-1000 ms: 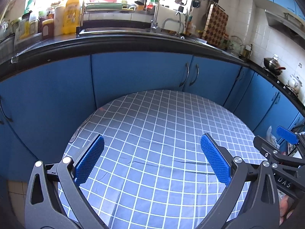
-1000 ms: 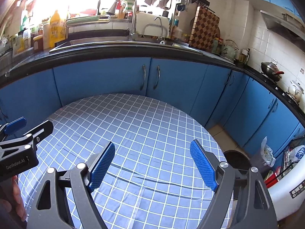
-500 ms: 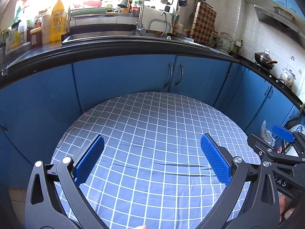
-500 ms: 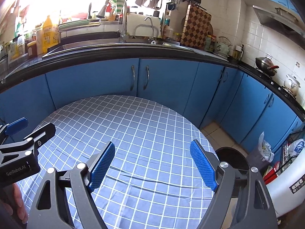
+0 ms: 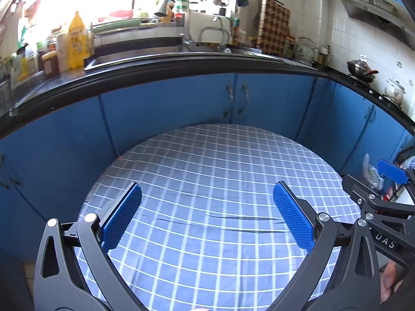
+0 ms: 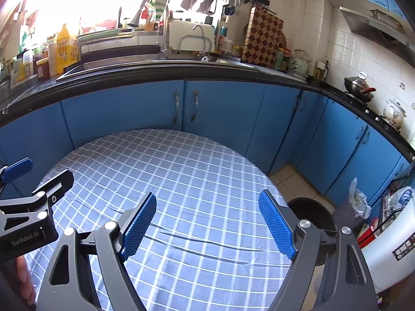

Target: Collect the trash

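Checked tablecloth (image 5: 207, 171) before blue cabinets (image 6: 124, 114), yellow bottle (image 6: 66, 49).

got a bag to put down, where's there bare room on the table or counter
The checked tablecloth shows bare between both open grippers and out to its far rim. The counter left of the sink is crowded with bottles and jars.

Two grippers are showing, the left gripper (image 5: 207, 216) and the right gripper (image 6: 207, 224), each carrying two blue fingertips (image 5: 122, 216) spread apart. One round table (image 6: 181, 160) is standing below them, and one dark bin (image 6: 311, 216) is sitting at 3 o'clock in the right wrist view. At 12 o'clock, one yellow bottle (image 6: 67, 48), one checkered board (image 6: 262, 39) and two door handles (image 6: 176, 106) are appearing along the counter.
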